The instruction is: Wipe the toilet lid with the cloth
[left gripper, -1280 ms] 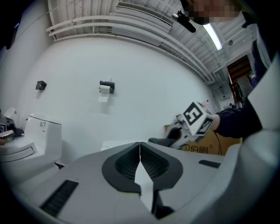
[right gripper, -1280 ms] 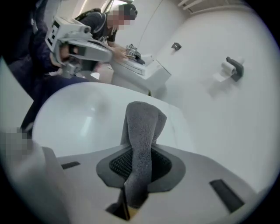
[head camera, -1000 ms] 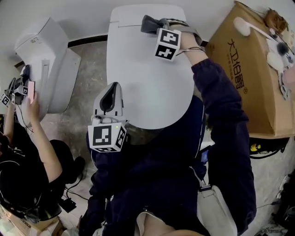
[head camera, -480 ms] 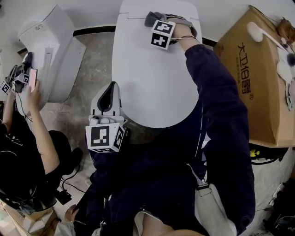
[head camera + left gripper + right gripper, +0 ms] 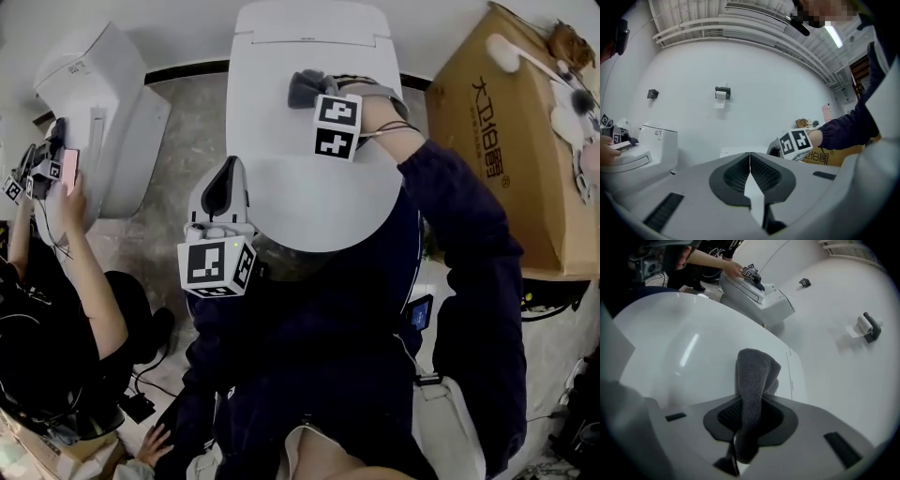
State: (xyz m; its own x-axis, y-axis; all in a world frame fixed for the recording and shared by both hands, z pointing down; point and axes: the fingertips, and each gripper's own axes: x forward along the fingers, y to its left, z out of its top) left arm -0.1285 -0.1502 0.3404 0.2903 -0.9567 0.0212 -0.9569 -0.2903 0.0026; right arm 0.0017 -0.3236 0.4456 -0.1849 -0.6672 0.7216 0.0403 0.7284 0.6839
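Note:
The white toilet lid [image 5: 300,178] lies closed in the middle of the head view. My right gripper [image 5: 309,89] is shut on a grey cloth [image 5: 302,86] and presses it on the lid's far part, near the hinge. In the right gripper view the cloth [image 5: 752,380] sticks out between the jaws onto the lid [image 5: 679,348]. My left gripper [image 5: 223,187] hovers at the lid's near left edge, shut with nothing in it. In the left gripper view its jaws [image 5: 750,161] meet, and the right gripper's marker cube [image 5: 794,143] shows ahead.
A second white toilet [image 5: 94,112] stands at the left, where another person's hand [image 5: 66,192] holds a gripper. A brown cardboard box [image 5: 511,141] stands at the right. A toilet paper holder [image 5: 722,93] hangs on the white wall.
My right gripper has pulled the cloth back from the lid's far edge toward the middle. The left gripper has stayed at the lid's near left edge.

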